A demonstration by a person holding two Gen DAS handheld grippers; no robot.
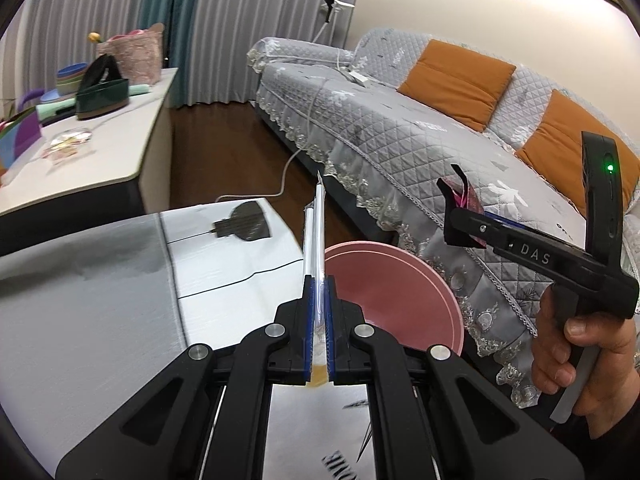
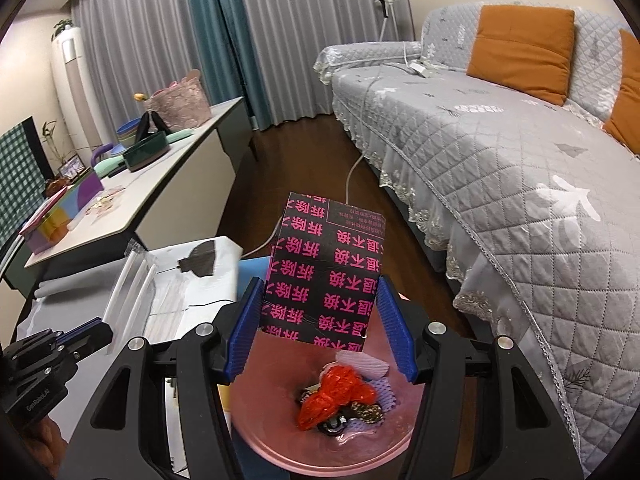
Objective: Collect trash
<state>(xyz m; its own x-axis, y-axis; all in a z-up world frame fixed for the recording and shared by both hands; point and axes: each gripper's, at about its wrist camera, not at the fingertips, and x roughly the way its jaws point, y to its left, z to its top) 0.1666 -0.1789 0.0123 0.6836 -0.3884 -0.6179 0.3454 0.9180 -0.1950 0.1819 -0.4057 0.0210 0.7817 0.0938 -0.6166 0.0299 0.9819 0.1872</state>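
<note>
My left gripper [image 1: 319,300] is clamped on a clear plastic wrapper [image 1: 316,236], my right gripper [image 2: 320,320] on a black card with pink print [image 2: 326,276], which hangs directly above the pink bin [image 2: 280,436] already holding red plastic [image 2: 334,396]. I judge it best to let the card go straight down, then swing the wrapper over the rim before releasing. The bin stands between a white table [image 1: 224,276] and a grey sofa [image 2: 500,160], on dark wood floor.
</note>
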